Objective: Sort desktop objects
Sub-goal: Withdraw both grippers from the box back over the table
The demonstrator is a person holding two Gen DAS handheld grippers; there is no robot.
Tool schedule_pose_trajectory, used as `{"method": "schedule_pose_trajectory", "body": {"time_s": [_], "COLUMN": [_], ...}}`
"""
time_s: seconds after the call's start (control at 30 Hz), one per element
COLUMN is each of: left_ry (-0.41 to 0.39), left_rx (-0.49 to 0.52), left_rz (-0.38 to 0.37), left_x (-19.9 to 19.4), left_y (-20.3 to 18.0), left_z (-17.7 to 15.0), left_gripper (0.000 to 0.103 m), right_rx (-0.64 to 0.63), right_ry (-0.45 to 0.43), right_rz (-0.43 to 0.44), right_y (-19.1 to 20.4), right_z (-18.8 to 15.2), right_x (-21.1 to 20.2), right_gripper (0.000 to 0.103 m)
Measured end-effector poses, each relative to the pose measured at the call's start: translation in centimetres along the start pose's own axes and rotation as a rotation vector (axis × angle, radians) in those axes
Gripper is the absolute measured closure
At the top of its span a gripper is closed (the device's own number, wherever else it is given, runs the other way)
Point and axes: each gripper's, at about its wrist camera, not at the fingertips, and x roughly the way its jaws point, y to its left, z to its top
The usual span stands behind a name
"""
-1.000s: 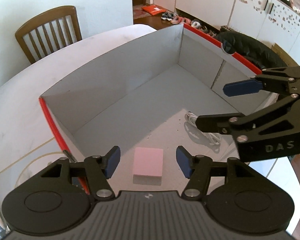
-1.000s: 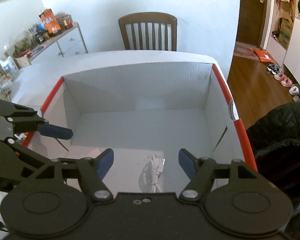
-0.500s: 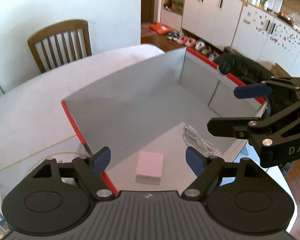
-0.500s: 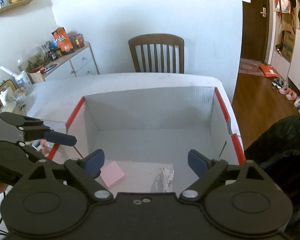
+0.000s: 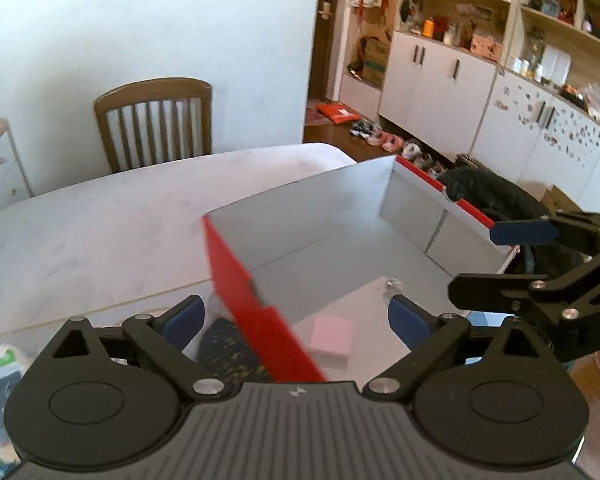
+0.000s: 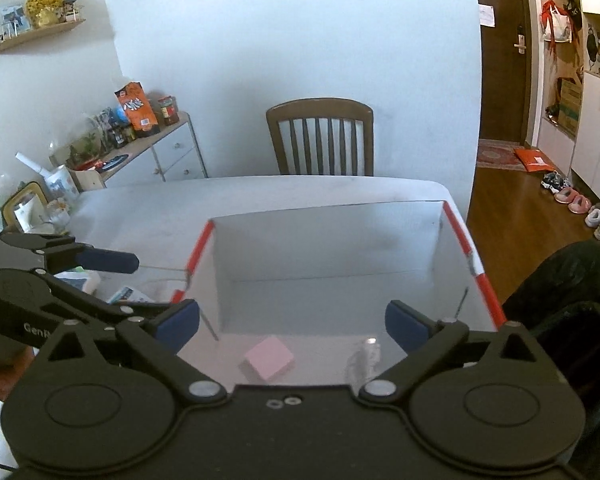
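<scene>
On the floor of the red-edged box (image 6: 324,256) a pink sticky-note pad (image 6: 269,357) lies flat, nearly square, one corner turned toward the right camera, a white cable (image 6: 365,358) just beside it. Both the left gripper (image 5: 296,320) and right gripper (image 6: 292,320) have just been opening, nothing between them, above the worktop (image 5: 100,224).

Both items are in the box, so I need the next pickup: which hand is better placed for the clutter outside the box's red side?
Left, probably. The left gripper straddles the box's red wall, jaws open above a dark patterned item outside it; the right gripper hangs over the box interior.
</scene>
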Motion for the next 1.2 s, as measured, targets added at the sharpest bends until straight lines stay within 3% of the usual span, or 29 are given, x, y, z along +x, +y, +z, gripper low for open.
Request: {"method": "schedule_pose_trajectory", "body": {"time_s": [0.53,1.2], "left_ry": [-0.050,-0.085], "left_rx": [-0.095,-0.061], "left_rz": [0.100,0.158], "left_x": [-6.5,-10.5], "left_y": [8.6,14.8], "left_z": [-5.4,-10.7], "left_gripper": [0.001,0.001], "right_rx": [-0.045,-0.047], "right_ry": [-0.020,0.002], "right_rz": [0.021,-0.032], "right_y": [9.0,16.9], "right_z": [-2.2,-4.9], "right_x": [0.0,2.1], "right_gripper": [0.003,0.003]}}
